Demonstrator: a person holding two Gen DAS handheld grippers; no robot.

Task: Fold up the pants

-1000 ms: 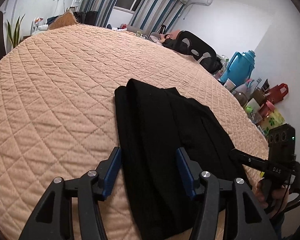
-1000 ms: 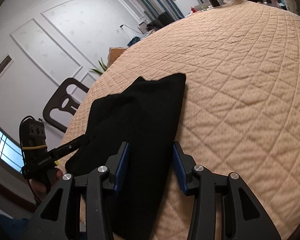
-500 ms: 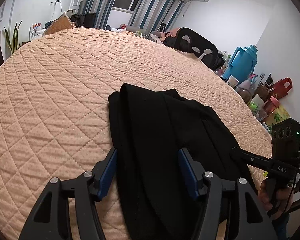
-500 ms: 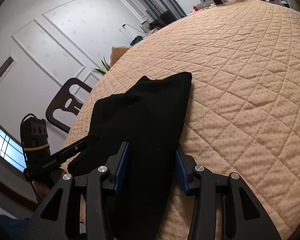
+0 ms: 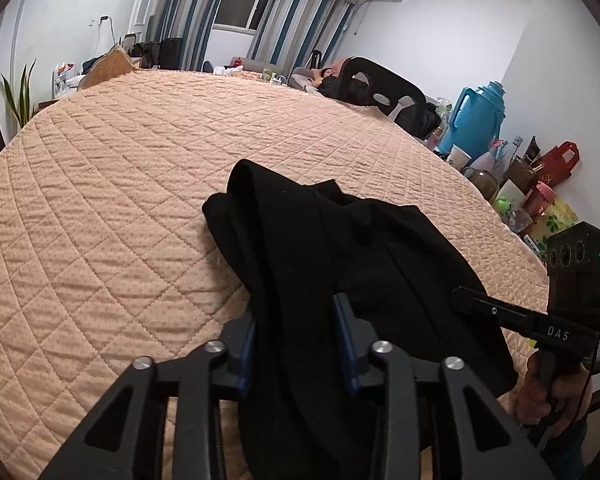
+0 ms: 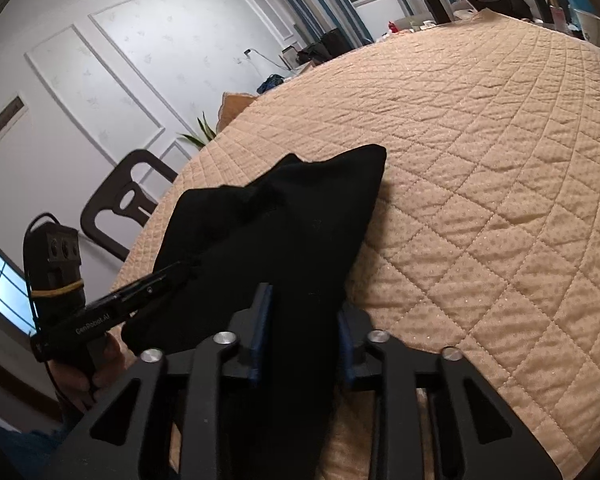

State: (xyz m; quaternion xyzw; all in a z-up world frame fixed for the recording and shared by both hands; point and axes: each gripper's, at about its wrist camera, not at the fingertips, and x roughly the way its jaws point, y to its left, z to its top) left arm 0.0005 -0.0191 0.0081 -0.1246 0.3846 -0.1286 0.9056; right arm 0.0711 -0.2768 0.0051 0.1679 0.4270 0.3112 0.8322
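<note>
Room: white walls, striped blue-and-grey curtains point(image 5: 188, 12) at a window, and a broad surface under a peach quilted cover point(image 5: 100, 208) stitched in diamonds, slightly puckered. On its near edge lie the pants point(image 5: 340, 248) — black, matte, soft, bunched into folds, with one rounded end rising toward the middle of the cover. Left wrist view, left to right: a spiky green plant point(image 5: 20, 96); the left gripper point(image 5: 298, 336), its blue-padded jaws having just been closing, now clamped on a thick fold of the pants; a dark chair point(image 5: 384, 88) at the far edge; a blue thermos jug point(image 5: 476, 120) among cups and bags; the right gripper point(image 5: 458, 294) entering from the right, tips at the cloth's edge, held by a hand point(image 5: 540, 392). Right wrist view alone shows the panelled white wall point(image 6: 112, 68) and a second dark chair point(image 6: 128, 200) at the left. There the left gripper point(image 6: 190, 268) reaches into the cloth from the left; centre, the right gripper's jaws, also just closing, pinch a band of the pants.
</note>
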